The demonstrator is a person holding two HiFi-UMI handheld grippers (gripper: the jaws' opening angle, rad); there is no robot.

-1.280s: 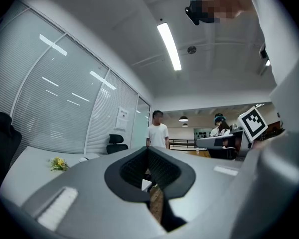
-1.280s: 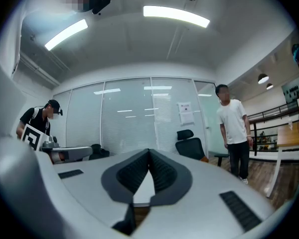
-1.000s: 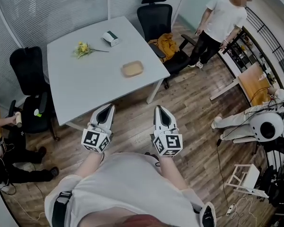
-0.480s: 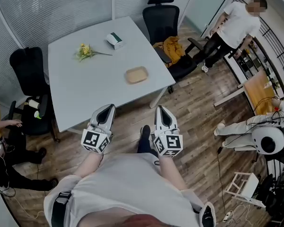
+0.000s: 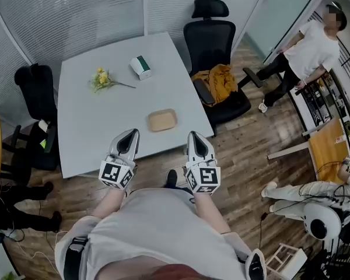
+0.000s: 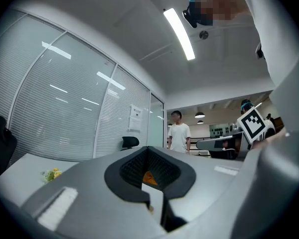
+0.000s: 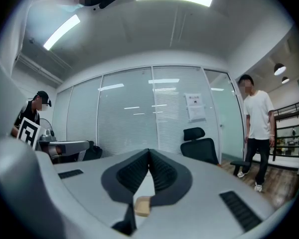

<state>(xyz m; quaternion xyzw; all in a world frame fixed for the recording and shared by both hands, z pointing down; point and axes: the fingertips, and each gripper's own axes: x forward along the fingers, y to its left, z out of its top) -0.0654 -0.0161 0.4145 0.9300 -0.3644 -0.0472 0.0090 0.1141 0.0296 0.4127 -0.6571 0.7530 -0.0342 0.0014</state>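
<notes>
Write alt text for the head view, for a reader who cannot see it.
Seen from above, a person holds a left hand-held gripper and a right hand-held gripper, jaws together, at the near edge of a white table. On it lie a tan tray, yellow flowers and a small box; black chairs stand around it.

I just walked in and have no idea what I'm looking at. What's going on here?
A person stands at a white table with a two-jaw gripper in each hand, both held out in front of the chest. The left gripper and the right gripper each have their jaws together with nothing between them. The nearest thing is a small wooden tray on the table, just beyond the grippers and untouched. Farther back lie yellow flowers and a small box. A bystander stands off to the right.
</notes>
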